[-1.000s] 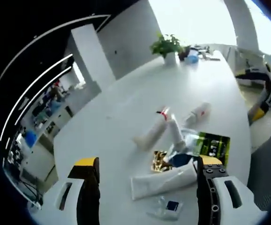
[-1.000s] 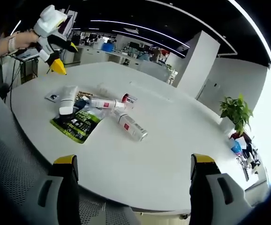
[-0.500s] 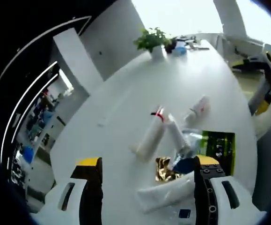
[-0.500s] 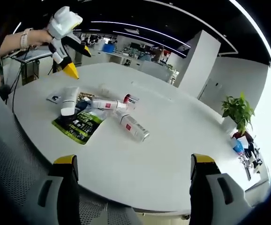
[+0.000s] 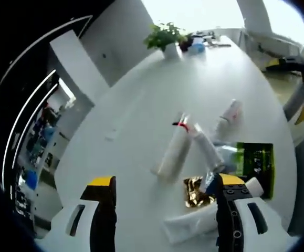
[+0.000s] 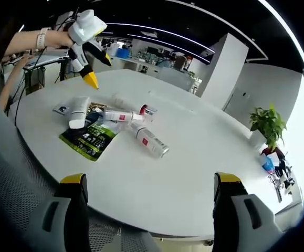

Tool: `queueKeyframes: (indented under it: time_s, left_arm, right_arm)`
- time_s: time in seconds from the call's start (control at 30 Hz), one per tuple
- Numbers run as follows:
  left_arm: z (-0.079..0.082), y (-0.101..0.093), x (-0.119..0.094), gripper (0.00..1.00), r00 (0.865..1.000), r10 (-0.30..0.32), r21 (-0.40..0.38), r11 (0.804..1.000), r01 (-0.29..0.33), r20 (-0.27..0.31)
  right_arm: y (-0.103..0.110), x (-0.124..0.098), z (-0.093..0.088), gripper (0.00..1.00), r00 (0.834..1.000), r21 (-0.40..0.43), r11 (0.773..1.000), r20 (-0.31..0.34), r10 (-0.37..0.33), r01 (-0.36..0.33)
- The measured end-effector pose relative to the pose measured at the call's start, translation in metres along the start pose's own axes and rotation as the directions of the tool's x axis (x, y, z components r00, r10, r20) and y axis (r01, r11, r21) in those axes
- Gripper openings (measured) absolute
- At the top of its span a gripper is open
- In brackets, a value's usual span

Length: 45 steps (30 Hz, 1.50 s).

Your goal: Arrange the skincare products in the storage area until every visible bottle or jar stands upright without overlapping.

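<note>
Left tool [image 5: 165, 210] jaws wide apart, holding nothing; right tool [image 6: 146, 210] same. Bottles [image 5: 171, 152] lie toppled at frame centre on tabletop [image 5: 141, 105]. Likely light, smooth, roll-prone: grip mid-body. White tube [image 5: 191, 227] likely soft.

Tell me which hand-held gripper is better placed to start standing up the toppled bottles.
Left, probably. In the right gripper view the left hand-held gripper hovers just above the pile, near the white tube. The right hand-held gripper sits back at the table edge, jaws open, apart from everything.
</note>
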<state>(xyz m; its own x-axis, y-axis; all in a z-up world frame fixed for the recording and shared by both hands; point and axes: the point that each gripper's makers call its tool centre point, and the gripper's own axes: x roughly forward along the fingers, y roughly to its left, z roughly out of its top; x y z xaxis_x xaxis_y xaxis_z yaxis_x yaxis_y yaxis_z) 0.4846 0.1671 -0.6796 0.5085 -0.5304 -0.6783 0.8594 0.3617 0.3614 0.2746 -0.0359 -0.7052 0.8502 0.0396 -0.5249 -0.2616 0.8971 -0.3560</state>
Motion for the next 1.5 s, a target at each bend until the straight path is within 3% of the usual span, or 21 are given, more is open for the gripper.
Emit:
queueKeyframes:
  time_s: [0.47, 1.33, 1.5]
  left_arm:
    - [0.006, 0.004, 0.025, 0.71, 0.998, -0.053, -0.013, 0.999, 0.052, -0.025]
    - [-0.003, 0.013, 0.072, 0.68, 0.988, -0.131, 0.009, 0.991, 0.132, -0.084]
    - [-0.003, 0.011, 0.082, 0.67, 0.982, -0.173, -0.045, 0.984, 0.170, -0.077]
  right_arm:
    - [-0.001, 0.000, -0.001, 0.99, 1.000, 0.000, 1.000, -0.006, -0.003, 0.003]
    - [0.000, 0.002, -0.004, 0.99, 1.000, 0.000, 1.000, -0.024, 0.002, -0.002]
    - [0.000, 0.002, -0.005, 0.99, 1.000, 0.000, 1.000, -0.027, 0.000, 0.000]
